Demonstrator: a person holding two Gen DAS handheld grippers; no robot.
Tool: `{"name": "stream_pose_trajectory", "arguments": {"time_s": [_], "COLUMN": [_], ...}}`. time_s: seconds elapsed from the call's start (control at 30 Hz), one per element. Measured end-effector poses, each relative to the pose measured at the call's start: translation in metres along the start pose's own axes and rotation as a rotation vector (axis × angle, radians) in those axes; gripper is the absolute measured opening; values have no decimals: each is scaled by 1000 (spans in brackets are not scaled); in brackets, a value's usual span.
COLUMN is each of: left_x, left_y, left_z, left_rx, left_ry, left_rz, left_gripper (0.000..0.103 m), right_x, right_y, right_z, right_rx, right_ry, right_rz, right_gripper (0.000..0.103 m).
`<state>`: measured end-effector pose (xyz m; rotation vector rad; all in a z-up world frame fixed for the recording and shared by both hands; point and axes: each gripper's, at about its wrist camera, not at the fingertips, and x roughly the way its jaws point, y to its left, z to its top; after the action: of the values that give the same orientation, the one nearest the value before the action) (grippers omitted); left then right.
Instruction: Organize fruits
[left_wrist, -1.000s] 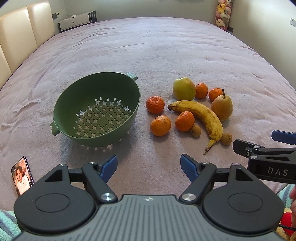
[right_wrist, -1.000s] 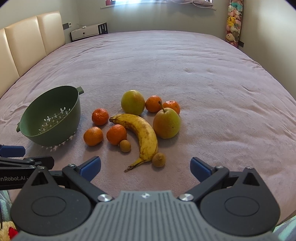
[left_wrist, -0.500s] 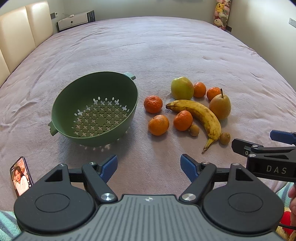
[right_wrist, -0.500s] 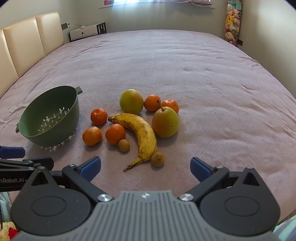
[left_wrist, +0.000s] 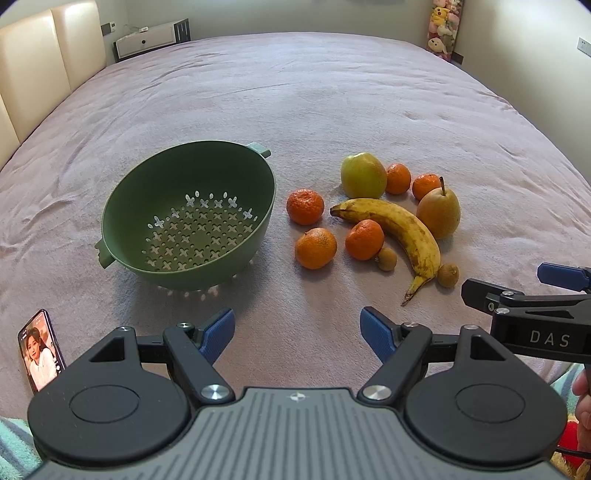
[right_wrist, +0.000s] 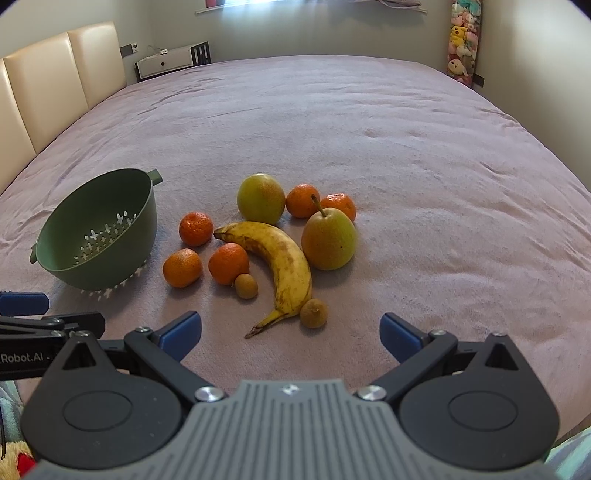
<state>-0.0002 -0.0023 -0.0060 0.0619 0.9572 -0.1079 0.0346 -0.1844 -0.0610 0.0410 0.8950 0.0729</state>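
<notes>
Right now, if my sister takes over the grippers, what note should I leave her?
Left gripper: open, holding nothing, hovering near the bed's front edge.
Right gripper: open, holding nothing, just short of the fruit.
Green plastic colander: on the pinkish bed cover, nothing inside.
Beside it, all loose on the cover: spotted yellow banana, yellow-green pear, green apple, five orange tangerines, two small brown round fruits.
Done: nothing moved yet.
Left: every fruit; probably goes into the colander. The brown fruit by the banana's tip lies closest to the right gripper.
</notes>
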Motion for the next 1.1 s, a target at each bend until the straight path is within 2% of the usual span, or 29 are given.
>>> {"name": "stream_pose_trajectory", "arguments": {"time_s": [0.33,0.5,0.63,0.8,0.87,1.0,1.07,1.1], "left_x": [-1,0,0,1,2,4,6,7], "left_y": [2,3,3,1,0,-2,-2,-2], "left_z": [0,1,4,6,6,10,13,14], "left_rx": [-14,-20,-19,-9,-5,-2,-6,-12], "left_ry": [1,-2,-11,-29,-34,-43,-48,-52], "left_rz": [-23,-36,-41,-66,-86,-107,-109,-107], "left_gripper": [89,85,78,71,66,66,66,66], "right_x": [2,5,6,6,7,9,11,12], "right_y": [-1,-2,-3,-3,-3,-3,-3,-3], "right_z": [-2,-3,-2,1,1,2,3,4], "right_rx": [-4,-9,-14,-21,-30,-33,-39,-45], "right_ry": [1,1,-8,-24,-28,-23,-23,-24], "right_rz": [2,-6,-4,21,29,45,55,60], "right_gripper": [99,99,99,98,88,82,72,70]}}
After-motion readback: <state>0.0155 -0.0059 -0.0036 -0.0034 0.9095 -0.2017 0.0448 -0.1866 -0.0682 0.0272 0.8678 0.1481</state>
